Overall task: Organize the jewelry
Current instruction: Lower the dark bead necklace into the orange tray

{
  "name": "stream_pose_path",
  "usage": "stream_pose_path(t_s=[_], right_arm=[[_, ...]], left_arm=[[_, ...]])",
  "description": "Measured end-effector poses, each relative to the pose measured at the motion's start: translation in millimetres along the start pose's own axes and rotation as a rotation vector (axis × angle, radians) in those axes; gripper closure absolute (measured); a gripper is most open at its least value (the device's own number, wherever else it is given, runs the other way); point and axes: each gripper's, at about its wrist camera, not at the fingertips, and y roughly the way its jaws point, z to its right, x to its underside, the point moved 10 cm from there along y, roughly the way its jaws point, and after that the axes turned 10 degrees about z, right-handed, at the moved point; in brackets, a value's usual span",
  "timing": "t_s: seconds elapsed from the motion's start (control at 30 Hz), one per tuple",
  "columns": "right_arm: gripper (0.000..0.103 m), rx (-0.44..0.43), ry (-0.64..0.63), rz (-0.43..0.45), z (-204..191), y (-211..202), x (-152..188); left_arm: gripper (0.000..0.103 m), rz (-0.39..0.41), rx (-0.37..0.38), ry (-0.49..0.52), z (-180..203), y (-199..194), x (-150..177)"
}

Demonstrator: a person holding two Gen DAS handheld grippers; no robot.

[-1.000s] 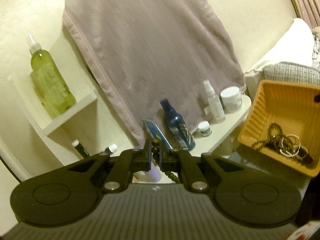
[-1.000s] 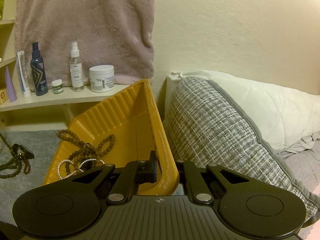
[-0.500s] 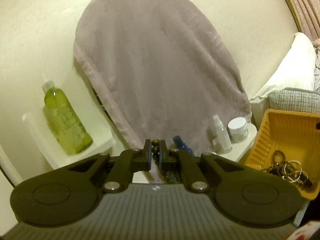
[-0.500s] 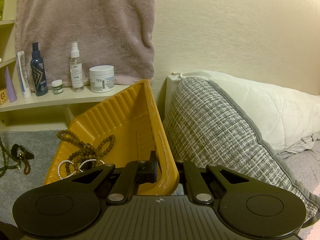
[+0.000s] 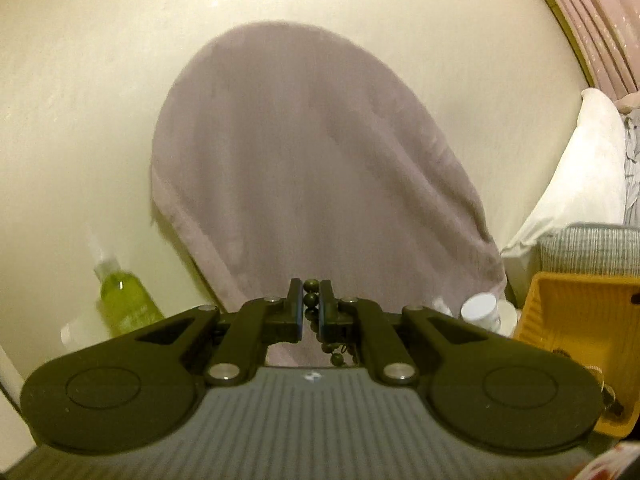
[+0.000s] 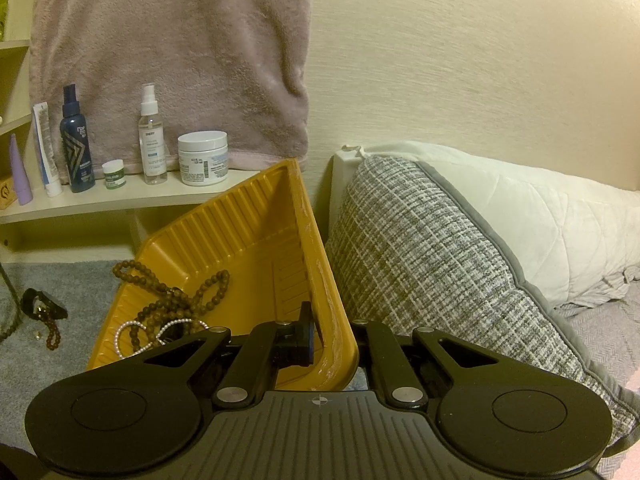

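Pinching a dark bead strand (image 5: 311,308) between its pads, the left gripper (image 5: 311,304) is closed on the beads near its tips, and the loose remainder dangles beneath toward six o'clock, partly hidden by the gripper body. At three o'clock in that view sits the yellow basket (image 5: 576,320), its destination by my reading. The right gripper (image 6: 324,336) is clamped shut on the near rim of that basket (image 6: 256,240), holding it tipped; inside, toward nine o'clock of the fingers, lie a brown bead necklace (image 6: 176,300) and a pearl bracelet (image 6: 128,334). More jewelry, a dark band (image 6: 42,304) among it, rests on the grey carpet (image 6: 60,360) at nine o'clock. Such a strand should be light, limp and apt to swing or snag; gripping mid-length across several beads seems safest.
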Motion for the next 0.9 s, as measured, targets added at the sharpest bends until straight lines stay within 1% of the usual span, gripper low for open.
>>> stream_pose_path(t_s=[0.37, 0.5, 0.7, 0.9], right_arm=[[0.096, -0.001, -0.002, 0.002, 1.5, 1.7, -0.5], [0.096, -0.002, -0.002, 0.002, 1.7, 2.4, -0.2], [0.096, -0.003, -0.001, 0.002, 0.9, 2.9, 0.0], [0.096, -0.002, 0.000, 0.003, 0.3, 2.6, 0.2]], left_arm=[[0.097, 0.102, 0.082, 0.005, 20.0, 14.4, -56.4], [0.097, 0.143, 0.136, 0.003, 36.2, 24.1, -80.5], [0.097, 0.177, 0.244, 0.012, 72.1, 42.9, -107.0], [0.097, 0.181, 0.330, 0.017, 106.9, 61.0, -114.6]])
